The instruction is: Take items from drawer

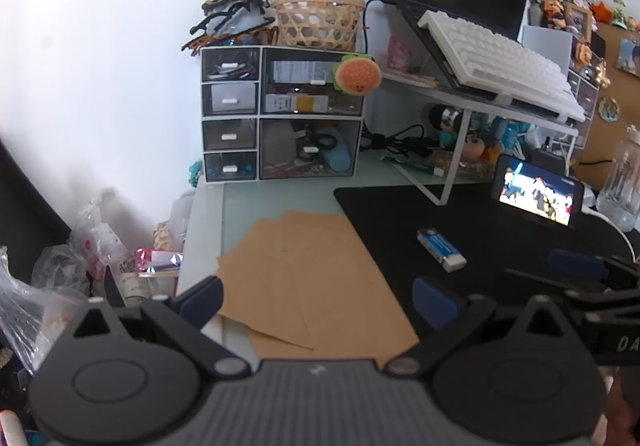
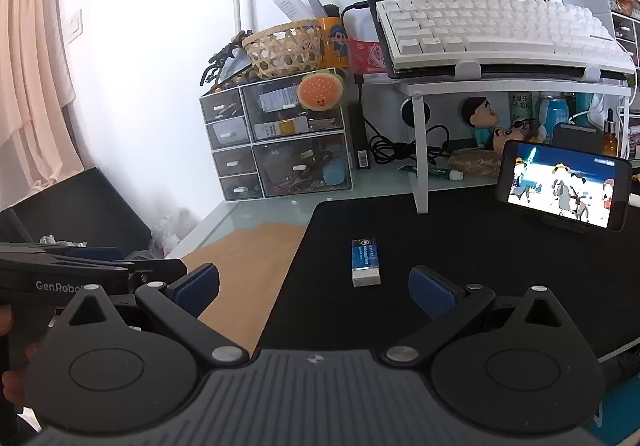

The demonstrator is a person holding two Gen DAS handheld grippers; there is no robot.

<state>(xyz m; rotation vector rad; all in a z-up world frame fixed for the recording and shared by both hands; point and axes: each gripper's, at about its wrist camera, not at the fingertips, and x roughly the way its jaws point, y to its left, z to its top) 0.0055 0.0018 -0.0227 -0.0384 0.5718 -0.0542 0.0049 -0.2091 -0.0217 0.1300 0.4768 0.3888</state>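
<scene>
Desk scene, both wrist views. Left gripper [image 1: 318,298] spread wide, nothing btwn fingers, above brown envelopes [image 1: 304,278]. Right gripper [image 2: 314,288] likewise wide open & empty, above black desk mat [image 2: 480,246]; eraser [image 2: 365,263] lies on mat just ahead of it. Drawer unit [image 1: 280,114] stands at back-left of desk, all drawers closed, wicker basket [image 1: 318,22] on top.

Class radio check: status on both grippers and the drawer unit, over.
Left gripper open, empty. Right gripper open, empty. Drawer unit all shut, at desk's back. Eraser on black mat between.
</scene>
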